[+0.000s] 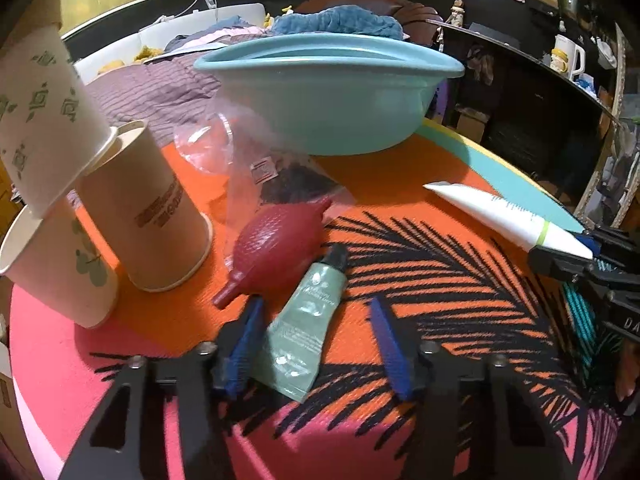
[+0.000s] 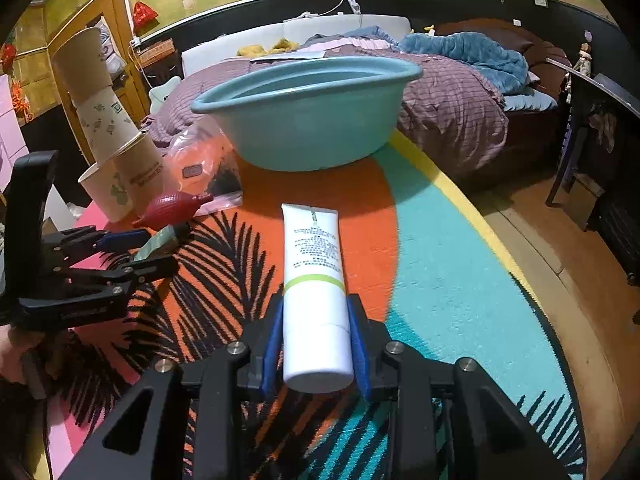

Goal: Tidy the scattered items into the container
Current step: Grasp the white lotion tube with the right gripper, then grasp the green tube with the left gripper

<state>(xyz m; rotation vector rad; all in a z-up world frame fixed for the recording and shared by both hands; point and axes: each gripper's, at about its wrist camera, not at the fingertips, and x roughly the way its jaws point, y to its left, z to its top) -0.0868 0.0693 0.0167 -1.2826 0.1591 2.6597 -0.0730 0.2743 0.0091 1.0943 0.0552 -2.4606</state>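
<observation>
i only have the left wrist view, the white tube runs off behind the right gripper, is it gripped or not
Observer: Yes. In the right wrist view the blue pads press both sides of the white tube at its cap end.
Operator: which way does the tube point
Observer: Its crimped end points straight at the basin, cap end toward the camera.
Operator: cups on my left look odd, how many stacked
Observer: The right view shows a leaning stack of three, with a brown cup on top that your view cuts off.
</observation>
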